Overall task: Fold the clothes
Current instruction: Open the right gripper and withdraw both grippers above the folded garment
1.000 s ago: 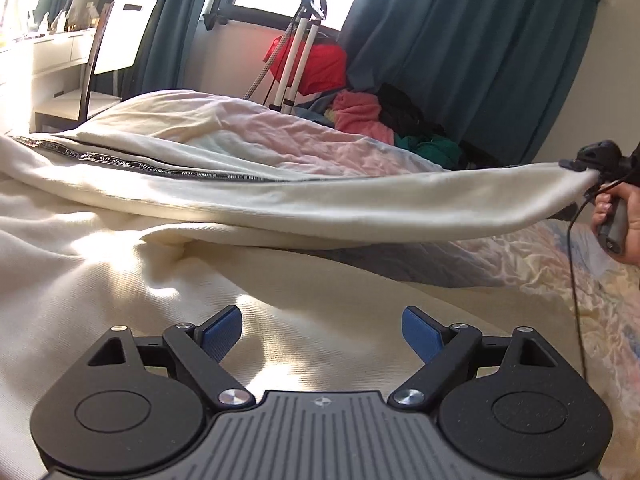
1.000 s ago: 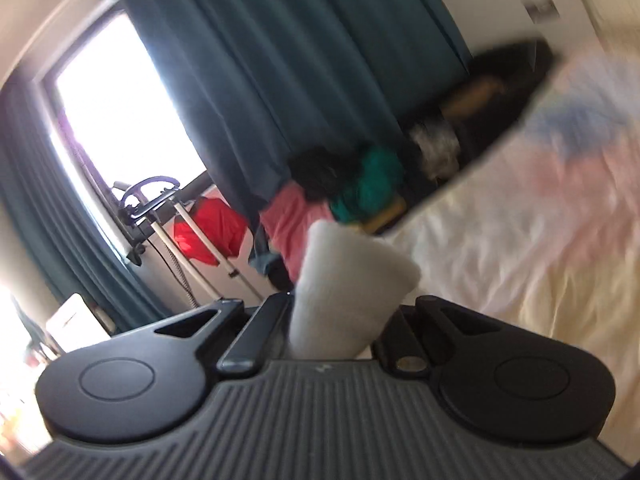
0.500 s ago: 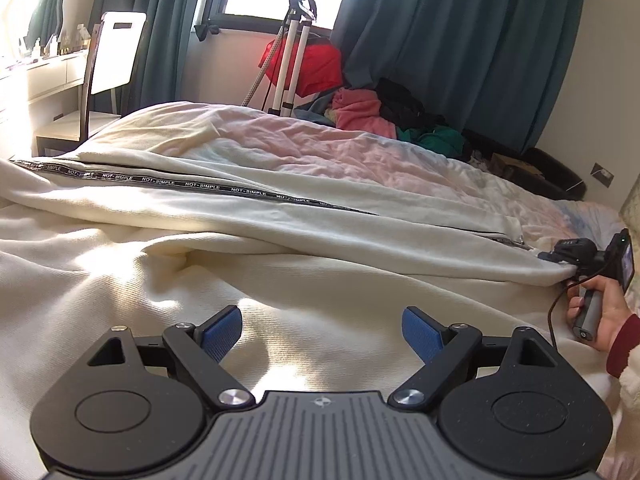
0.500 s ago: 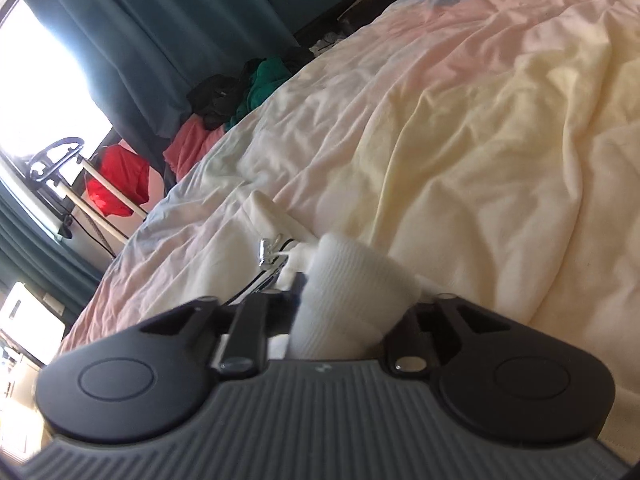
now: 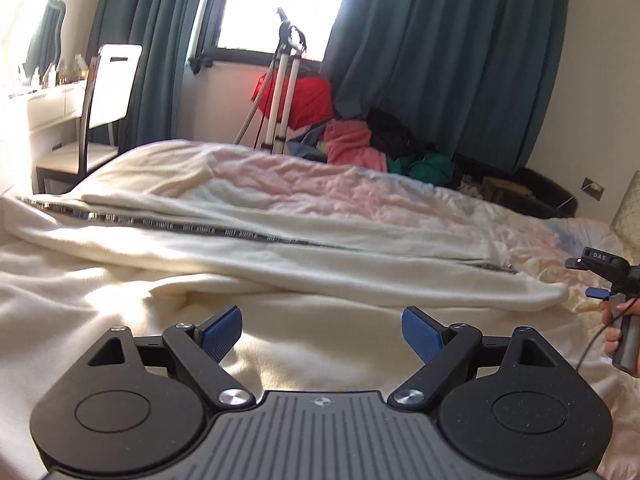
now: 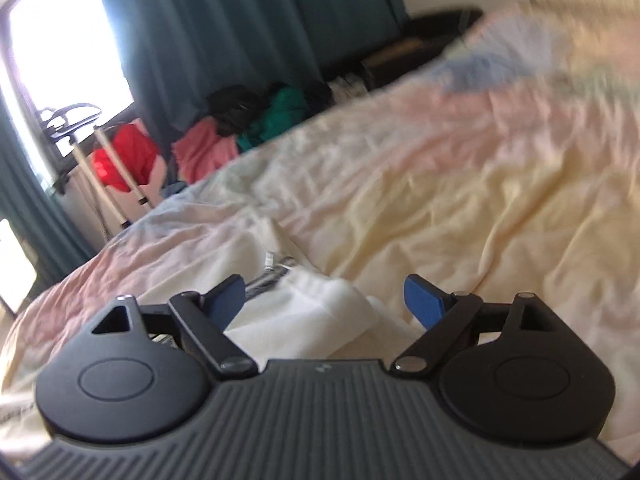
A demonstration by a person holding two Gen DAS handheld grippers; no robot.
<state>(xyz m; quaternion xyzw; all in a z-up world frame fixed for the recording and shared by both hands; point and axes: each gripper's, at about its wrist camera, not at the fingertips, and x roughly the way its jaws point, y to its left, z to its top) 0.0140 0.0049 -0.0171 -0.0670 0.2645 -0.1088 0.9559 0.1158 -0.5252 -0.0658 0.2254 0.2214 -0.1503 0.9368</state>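
Observation:
A cream zip-up garment [image 5: 280,264] lies spread on the bed, one half folded over, its dark printed zipper tape [image 5: 192,228] running left to right. My left gripper [image 5: 322,330] is open and empty, low over the near cream cloth. My right gripper [image 6: 324,300] is open just above the garment's ribbed corner [image 6: 320,312], with the zipper pull [image 6: 272,264] beyond it. In the left wrist view the right gripper [image 5: 600,276] shows at the far right, held in a hand, just off the garment's end.
The bed carries a pastel pink and yellow duvet [image 6: 460,184]. Behind it stand teal curtains [image 5: 440,60], a tripod [image 5: 280,92], a red bag [image 5: 304,96] and a pile of clothes [image 5: 376,148]. A white chair [image 5: 108,88] and desk are at the left.
My right gripper has lowered the garment's corner onto the bed, opened and let it go. The folded half now lies flat. My left gripper stays open.

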